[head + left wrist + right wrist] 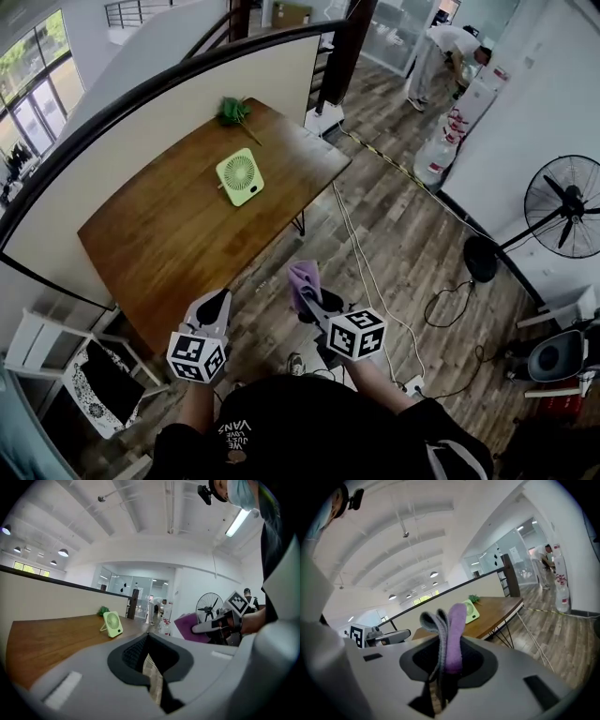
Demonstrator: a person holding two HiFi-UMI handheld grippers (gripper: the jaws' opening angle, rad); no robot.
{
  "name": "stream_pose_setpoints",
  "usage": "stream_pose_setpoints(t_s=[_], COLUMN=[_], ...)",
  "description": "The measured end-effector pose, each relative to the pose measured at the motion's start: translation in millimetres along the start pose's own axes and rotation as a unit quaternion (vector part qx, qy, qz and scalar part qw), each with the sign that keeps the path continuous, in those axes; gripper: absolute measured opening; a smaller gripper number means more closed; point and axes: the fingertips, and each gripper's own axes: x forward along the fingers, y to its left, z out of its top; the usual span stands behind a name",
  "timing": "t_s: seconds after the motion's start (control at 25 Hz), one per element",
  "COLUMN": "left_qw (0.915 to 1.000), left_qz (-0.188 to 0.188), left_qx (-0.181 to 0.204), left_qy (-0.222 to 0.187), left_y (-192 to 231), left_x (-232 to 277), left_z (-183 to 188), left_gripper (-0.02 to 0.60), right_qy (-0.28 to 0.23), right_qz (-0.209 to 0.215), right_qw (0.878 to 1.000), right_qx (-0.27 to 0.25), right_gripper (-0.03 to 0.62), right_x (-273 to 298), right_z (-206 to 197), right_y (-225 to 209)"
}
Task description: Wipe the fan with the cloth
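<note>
Wooden table [169,239] ahead holds the small green fan [240,176], propped on its stand, well apart and forward-left of the right gripper [312,302], which pinches the purple cloth [303,278]; the left gripper [217,302], slightly nearer, is pressed together and empty

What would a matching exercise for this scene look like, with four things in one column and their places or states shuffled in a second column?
Column one:
1. small light-green square desk fan
2. purple and grey folded cloth
3. tall black pedestal fan
4. left gripper

Column two:
A. shut, with nothing between its fingers
B. standing on the brown wooden table
C. clamped in the right gripper
D. standing on the plank floor, to the right of the table in the head view

Pairs: 1-B, 2-C, 3-D, 4-A.
</note>
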Motion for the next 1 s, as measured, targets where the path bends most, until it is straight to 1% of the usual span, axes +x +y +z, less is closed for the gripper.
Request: stream_pose_setpoints(t_s=[0.2,0.32,0.48,0.6,0.8,1.0], left_qw=[0.9987,0.9969,0.9944,0.9921,0.992,0.9931], left_qz=[0.046,0.073,0.101,0.119,0.12,0.109], left_qx=[-0.017,-0.028,-0.032,-0.039,-0.038,-0.044], left_qy=[-0.013,-0.016,0.005,0.003,0.003,0.003], left_y=[-20,-26,-28,-20,-4,18], left_x=[23,29,28,27,43,77], left_z=[1,-2,-13,-10,-6,-3], left_gripper=[0.012,0.012,0.012,0.012,0.012,0.012], right_qy=[0.018,0.031,0.036,0.038,0.041,0.046], right_qz=[0.032,0.048,0.069,0.082,0.087,0.081], right_qw=[0.999,0.998,0.997,0.996,0.995,0.996], right_qx=[0.001,-0.011,-0.006,-0.002,-0.009,-0.015], right_gripper=[0.1,0.101,0.101,0.101,0.1,0.101], right_x=[-9,-6,1,9,29,53], right_z=[8,10,11,13,21,33], right_y=[-39,-56,-63,-61,-64,-78])
